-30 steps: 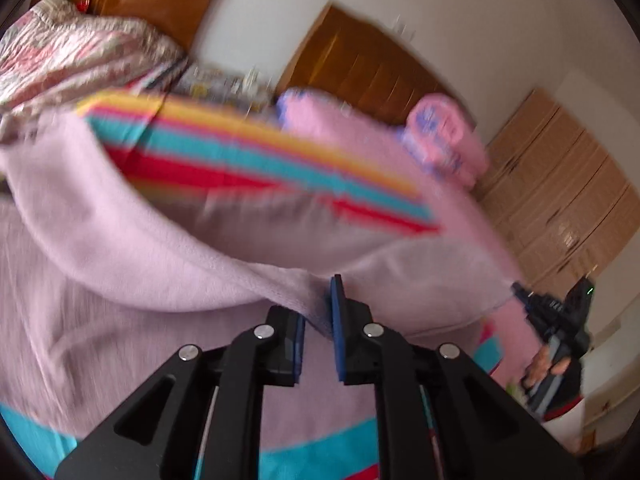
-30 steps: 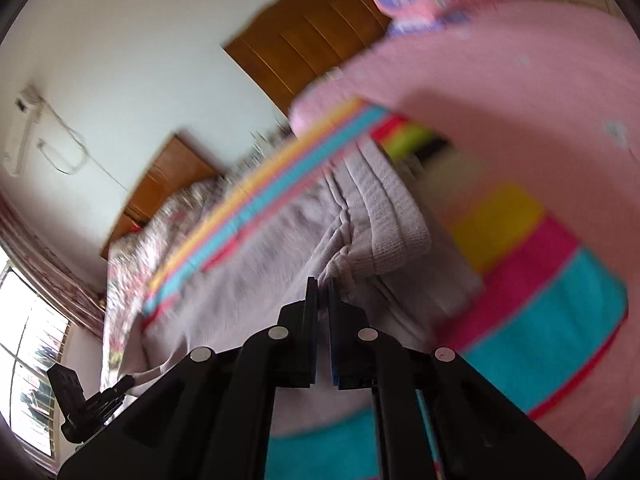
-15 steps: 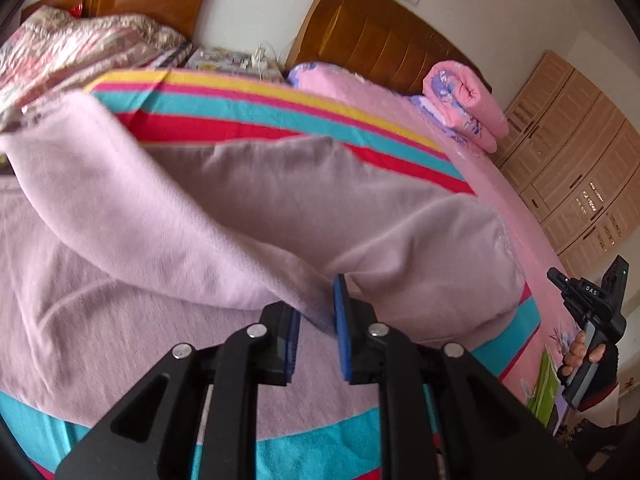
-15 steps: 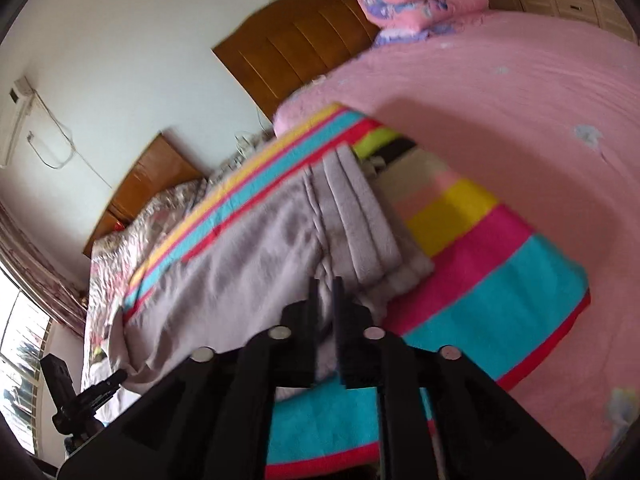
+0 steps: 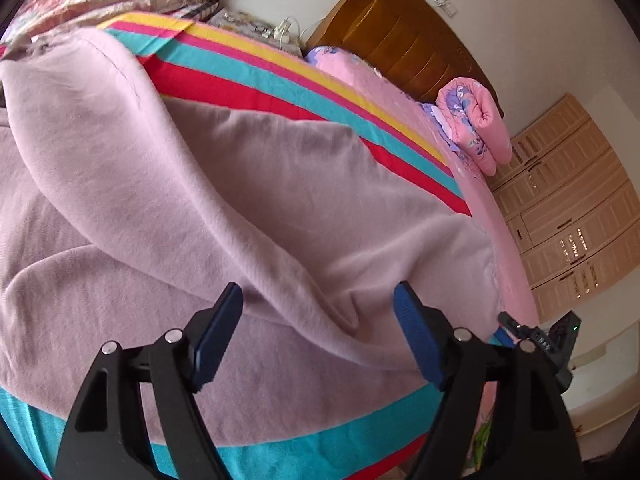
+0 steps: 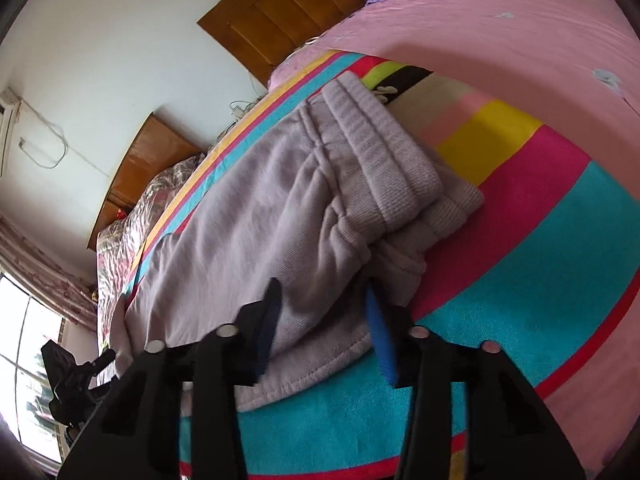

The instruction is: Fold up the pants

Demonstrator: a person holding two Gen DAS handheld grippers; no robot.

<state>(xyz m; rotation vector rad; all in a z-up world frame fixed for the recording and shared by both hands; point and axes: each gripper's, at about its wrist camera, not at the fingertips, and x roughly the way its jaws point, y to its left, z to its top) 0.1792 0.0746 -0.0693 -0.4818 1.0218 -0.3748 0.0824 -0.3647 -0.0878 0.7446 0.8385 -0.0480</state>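
Left gripper point(image 5: 318, 330) is spread wide, holding nothing; the pants point(image 5: 224, 216) lie just ahead of its fingertips on the striped blanket point(image 5: 280, 76), w/ one mauve leg draped over the other and a soft ridge of cloth running down twd the gap between the jaws. That ridge isn't flat, so the fold looks only roughly laid on this side. Far edge of the pants sits close to the red stripe, near edge just short of the teal band at the bed's front. Moving right: right gripper point(image 6: 322, 322) is also let go, jaws parted either side of the pants' near edge, cloth lying loose betw them but not pinched. From this view the ribbed waistband point(image 6: 384, 152) is doubled over itself w/ a second layer poking out beneath, not lined up. Beyond, a pink bedsheet point(image 6: 500, 16) and wooden headboard point(image 6: 288, 8). My read: one lengthwise fold is down, both tools freed, next is regrasp for the cross fold. To do it well, prob smooth the ridge first, pinch both layers together at the edge, not just the top one, and lift both ends level so the waistband layers don't slide further apart. Fleece is thick and floppy, so grab deep enough.
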